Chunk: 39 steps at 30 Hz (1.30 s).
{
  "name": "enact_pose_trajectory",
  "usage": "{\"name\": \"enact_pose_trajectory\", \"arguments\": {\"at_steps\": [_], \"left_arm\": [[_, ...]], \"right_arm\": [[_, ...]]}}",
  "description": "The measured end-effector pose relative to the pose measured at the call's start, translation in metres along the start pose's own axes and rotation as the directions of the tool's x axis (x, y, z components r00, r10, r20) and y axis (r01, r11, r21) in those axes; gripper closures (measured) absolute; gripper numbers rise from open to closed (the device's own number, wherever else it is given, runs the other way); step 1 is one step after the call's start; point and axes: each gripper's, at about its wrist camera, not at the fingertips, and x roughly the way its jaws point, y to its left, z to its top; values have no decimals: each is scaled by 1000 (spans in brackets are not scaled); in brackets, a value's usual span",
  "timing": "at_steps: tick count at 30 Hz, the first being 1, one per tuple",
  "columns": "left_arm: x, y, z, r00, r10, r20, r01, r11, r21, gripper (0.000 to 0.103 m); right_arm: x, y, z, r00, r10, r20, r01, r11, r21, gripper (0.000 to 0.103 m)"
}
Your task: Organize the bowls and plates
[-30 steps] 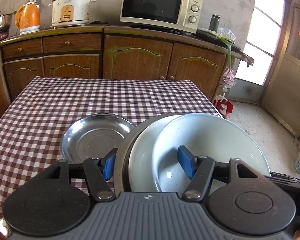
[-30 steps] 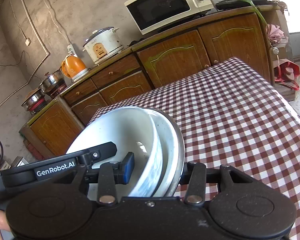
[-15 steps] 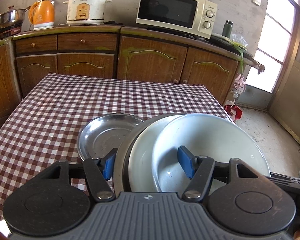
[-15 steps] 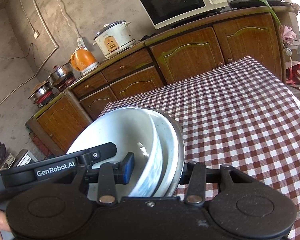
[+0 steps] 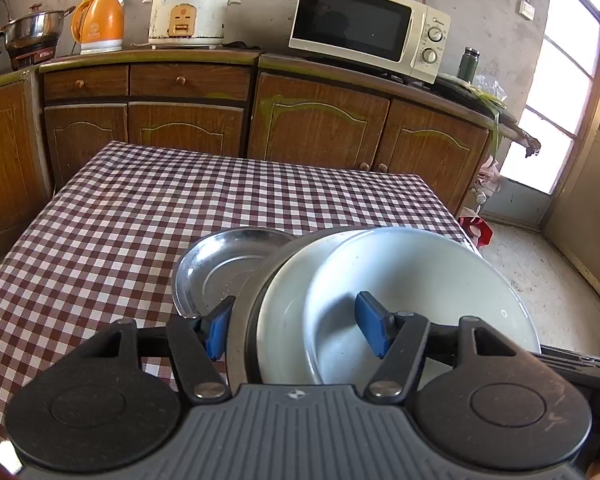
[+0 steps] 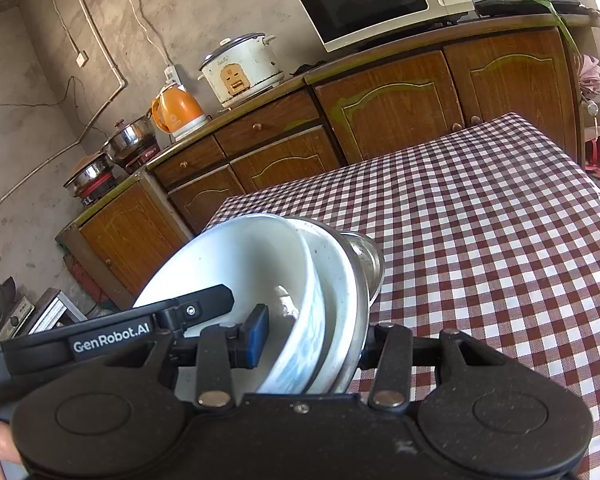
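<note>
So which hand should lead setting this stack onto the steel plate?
Left, probably: the steel plate lies just ahead of the left tool, in plain view; from the right tool the stack hides most of it.

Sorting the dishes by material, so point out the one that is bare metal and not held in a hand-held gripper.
The steel plate lying alone on the checked tablecloth, left of the gripped stack. The white bowl and white dish are nested and held.

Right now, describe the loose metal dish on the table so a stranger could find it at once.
Start at the table with the maroon-and-white checked cloth, in front of the wooden cabinets. On it lies a shallow stainless-steel dish, just beyond the tilted stack of dishes that both claws grip. It alone is bare shiny metal with nothing in it, and no claw grips it.
</note>
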Motion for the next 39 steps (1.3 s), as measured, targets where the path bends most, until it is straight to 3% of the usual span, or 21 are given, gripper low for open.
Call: {"name": "enact_pose_trajectory", "arguments": {"at_steps": [39], "left_arm": [[15, 20, 5, 1000, 22, -22, -23, 999, -47, 38]], "right_arm": [[35, 8, 6, 999, 13, -45, -14, 1000, -25, 51]]}}
